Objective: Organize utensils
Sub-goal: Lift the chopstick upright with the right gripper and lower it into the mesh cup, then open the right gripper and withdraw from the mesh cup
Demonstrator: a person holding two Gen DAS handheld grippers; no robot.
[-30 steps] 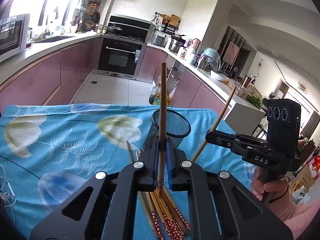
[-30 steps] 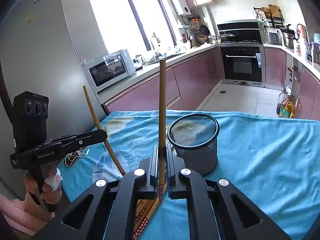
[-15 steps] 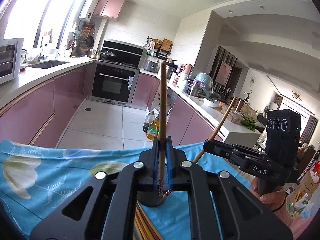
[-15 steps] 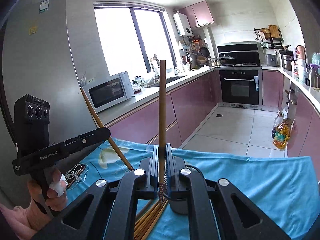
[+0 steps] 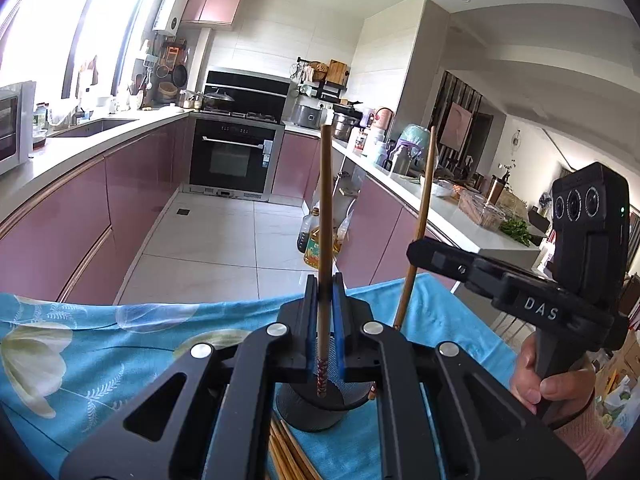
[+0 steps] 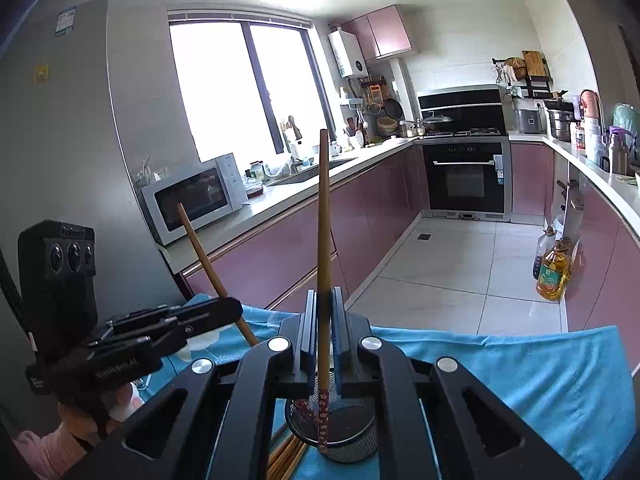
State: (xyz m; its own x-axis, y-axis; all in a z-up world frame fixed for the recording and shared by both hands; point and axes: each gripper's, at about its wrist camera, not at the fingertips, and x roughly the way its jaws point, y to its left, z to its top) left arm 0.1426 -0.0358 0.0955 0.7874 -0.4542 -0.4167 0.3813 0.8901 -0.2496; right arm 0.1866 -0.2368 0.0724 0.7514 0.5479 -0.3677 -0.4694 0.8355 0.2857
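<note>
My left gripper [image 5: 325, 296] is shut on a wooden chopstick [image 5: 325, 208] that stands upright, its patterned lower end just above the mouth of a black mesh cup [image 5: 316, 410]. My right gripper [image 6: 323, 320] is shut on a second upright chopstick [image 6: 322, 216] whose patterned end hangs over the mesh cup [image 6: 348, 438]. Each view shows the other tool: the right gripper [image 5: 414, 251] with its chopstick [image 5: 424, 208], the left gripper [image 6: 234, 311] with its chopstick [image 6: 200, 246]. Several more chopsticks [image 5: 288, 456] lie on the cloth beside the cup.
The table wears a blue flowered cloth [image 5: 92, 356], and its far edge [image 6: 520, 334] drops to the kitchen floor. A person's hand [image 5: 548, 390] grips the right tool's handle. Oil bottles [image 6: 554, 270] stand on the floor by pink cabinets.
Both grippers have risen with their chopsticks and come in over the mesh cup, which now sits low under the fingers. The right gripper's chopstick stands more upright than before.
</note>
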